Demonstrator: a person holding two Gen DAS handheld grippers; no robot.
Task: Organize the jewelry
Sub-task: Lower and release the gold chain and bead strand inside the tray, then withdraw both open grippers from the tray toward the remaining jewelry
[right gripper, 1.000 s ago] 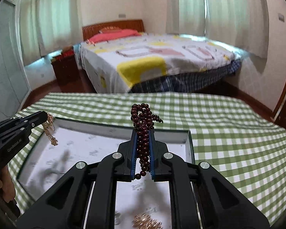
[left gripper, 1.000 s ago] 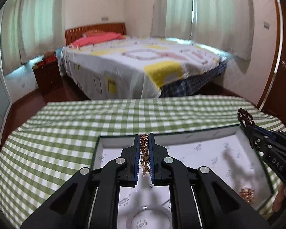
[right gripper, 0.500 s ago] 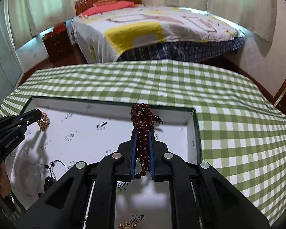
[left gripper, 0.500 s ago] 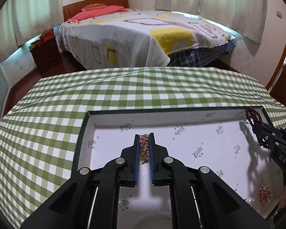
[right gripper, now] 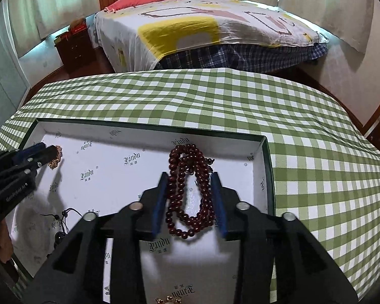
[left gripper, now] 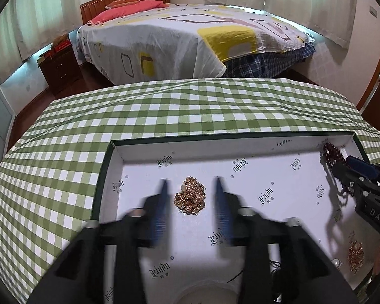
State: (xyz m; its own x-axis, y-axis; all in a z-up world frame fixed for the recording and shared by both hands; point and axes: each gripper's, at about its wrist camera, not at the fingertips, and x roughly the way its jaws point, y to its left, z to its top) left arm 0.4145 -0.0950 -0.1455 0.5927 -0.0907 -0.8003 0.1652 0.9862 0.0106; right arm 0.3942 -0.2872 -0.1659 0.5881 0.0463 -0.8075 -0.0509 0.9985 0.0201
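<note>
Two tangles: gold chain point(left gripper: 190, 195), glossy round maroon beads point(right gripper: 190, 190).

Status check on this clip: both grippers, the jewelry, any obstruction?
Left gripper just opened, gold chain lying in box. Right gripper just opened, bead strand loose between its jaws. No obstruction.

box floor point(left gripper: 240, 177): mid open | blocks: gold chain point(left gripper: 190, 198), beads point(right gripper: 190, 187)
</note>
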